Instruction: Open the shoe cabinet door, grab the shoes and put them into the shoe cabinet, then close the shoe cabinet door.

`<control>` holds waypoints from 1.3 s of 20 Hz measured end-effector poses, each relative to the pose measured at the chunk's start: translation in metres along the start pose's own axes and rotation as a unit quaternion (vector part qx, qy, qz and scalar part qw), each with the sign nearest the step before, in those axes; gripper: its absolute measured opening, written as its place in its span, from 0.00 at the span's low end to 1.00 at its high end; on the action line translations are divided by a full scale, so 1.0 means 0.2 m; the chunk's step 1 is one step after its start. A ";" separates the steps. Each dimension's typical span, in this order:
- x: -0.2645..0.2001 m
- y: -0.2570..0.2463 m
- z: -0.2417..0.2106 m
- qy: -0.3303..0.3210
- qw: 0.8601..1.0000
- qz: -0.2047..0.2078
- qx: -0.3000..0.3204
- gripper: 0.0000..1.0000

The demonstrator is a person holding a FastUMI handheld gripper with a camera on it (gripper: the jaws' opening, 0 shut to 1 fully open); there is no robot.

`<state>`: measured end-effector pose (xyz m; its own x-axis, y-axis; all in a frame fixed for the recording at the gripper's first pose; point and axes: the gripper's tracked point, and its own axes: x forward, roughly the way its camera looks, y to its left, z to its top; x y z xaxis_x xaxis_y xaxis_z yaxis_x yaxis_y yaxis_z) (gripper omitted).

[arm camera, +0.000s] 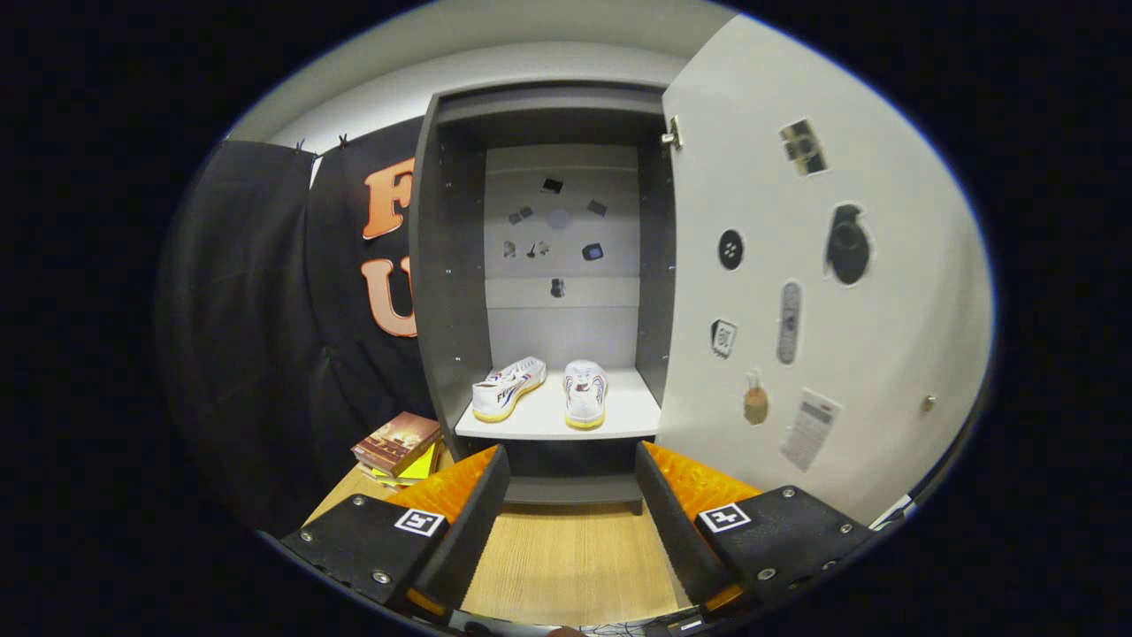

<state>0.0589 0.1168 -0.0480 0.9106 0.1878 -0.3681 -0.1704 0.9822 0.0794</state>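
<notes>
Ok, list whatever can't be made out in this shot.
- Stickers on the cabinet back panel, gripper view: too small to identify.
- Books beside the cabinet: partly hidden by one finger.
- Door lower edge: hidden behind the other finger.
- Gripper jaws stand open, empty.
- Both shoes show clearly.

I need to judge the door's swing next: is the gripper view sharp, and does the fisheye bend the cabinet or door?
Gripper view: sharp and evenly lit, no glare; shoes on the shelf read clearly; the open door bows outward toward its edge from fisheye distortion; cabinet sides lean slightly; the open gripper is crisp.
</notes>
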 end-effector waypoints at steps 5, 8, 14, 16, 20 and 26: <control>-0.43 -0.38 0.05 -0.035 0.998 -0.051 0.012 0.89; -0.57 -0.67 0.02 -0.041 0.993 -0.112 0.002 0.89; -0.59 -1.12 -0.02 -0.051 0.979 -0.196 -0.011 0.89; -0.50 -1.21 -0.04 -0.050 0.977 -0.207 -0.015 0.89; -0.28 -1.19 -0.10 -0.039 0.985 -0.169 -0.001 0.89; -0.23 -1.19 -0.12 -0.043 0.985 -0.165 -0.019 0.83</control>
<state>0.0493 -0.1255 -0.0715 0.9470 -0.1413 -0.2885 0.1273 0.9896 -0.0666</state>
